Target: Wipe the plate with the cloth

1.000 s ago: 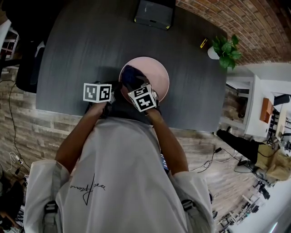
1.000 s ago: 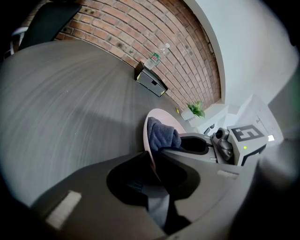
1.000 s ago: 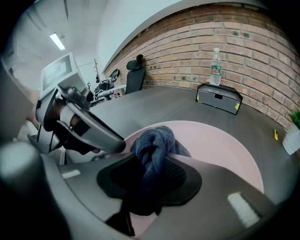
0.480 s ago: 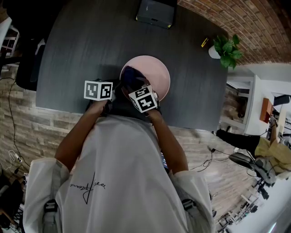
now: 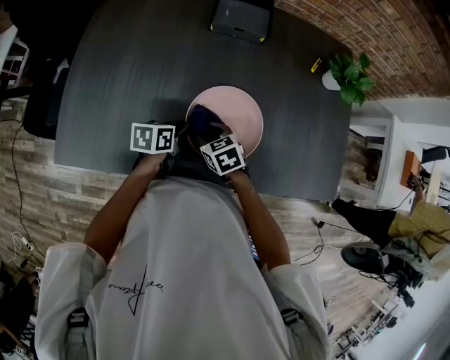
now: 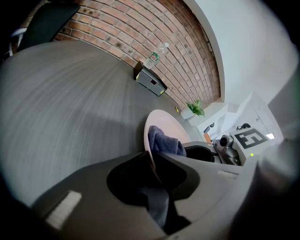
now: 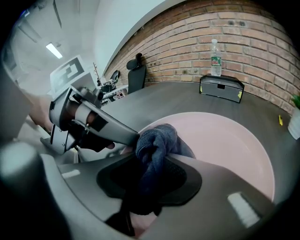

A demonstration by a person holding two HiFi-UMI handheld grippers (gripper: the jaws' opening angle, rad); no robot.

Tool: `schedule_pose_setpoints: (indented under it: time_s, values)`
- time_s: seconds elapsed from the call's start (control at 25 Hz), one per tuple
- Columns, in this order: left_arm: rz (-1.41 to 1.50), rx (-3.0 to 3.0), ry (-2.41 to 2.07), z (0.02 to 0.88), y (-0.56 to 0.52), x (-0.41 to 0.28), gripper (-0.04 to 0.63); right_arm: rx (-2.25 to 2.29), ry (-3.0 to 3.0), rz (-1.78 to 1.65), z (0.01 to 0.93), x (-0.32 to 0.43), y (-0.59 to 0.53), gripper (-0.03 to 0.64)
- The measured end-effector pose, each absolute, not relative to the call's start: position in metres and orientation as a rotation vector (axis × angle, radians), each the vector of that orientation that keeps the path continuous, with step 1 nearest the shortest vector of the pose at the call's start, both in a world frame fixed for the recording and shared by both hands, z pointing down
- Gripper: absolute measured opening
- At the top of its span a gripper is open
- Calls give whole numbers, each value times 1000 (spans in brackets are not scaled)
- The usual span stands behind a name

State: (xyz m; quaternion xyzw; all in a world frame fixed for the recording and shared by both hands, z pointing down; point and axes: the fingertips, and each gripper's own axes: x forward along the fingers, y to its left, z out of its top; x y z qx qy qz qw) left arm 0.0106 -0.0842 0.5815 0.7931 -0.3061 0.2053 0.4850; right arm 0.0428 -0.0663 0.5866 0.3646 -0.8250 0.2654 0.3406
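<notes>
Right now your dark grey tabletop (image 5: pixel 126 70) stands against a brick wall (image 7: pixel 243 28), over pale plank flooring (image 5: pixel 42 190). The pink plate (image 5: pixel 242 116) sits close to the tabletop's near edge, about midway along it. A black box (image 5: pixel 239 17) lies at the far edge and a potted plant (image 5: pixel 351 76) at the far right corner. Your left gripper (image 6: pixel 151 159) is clamped on the plate's near-left rim; its jaws have just been closing with that rim between them. Your right gripper (image 7: pixel 150 164) is clamped on the blue cloth (image 7: pixel 157 140), bunched over the plate's near part. Only the gripper views show both grips and a water bottle (image 7: pixel 215 57) rising above the box. Only the head view shows the floor and its cables (image 5: pixel 17 211).
</notes>
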Motion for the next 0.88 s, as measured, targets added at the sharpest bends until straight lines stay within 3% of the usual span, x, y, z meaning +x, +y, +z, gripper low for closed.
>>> schedule_pose_setpoints:
  time_s: [0.88]
  values:
    - [482,1911,-740,582,-86,12,54,825,-2147,750,587,46,-38,135]
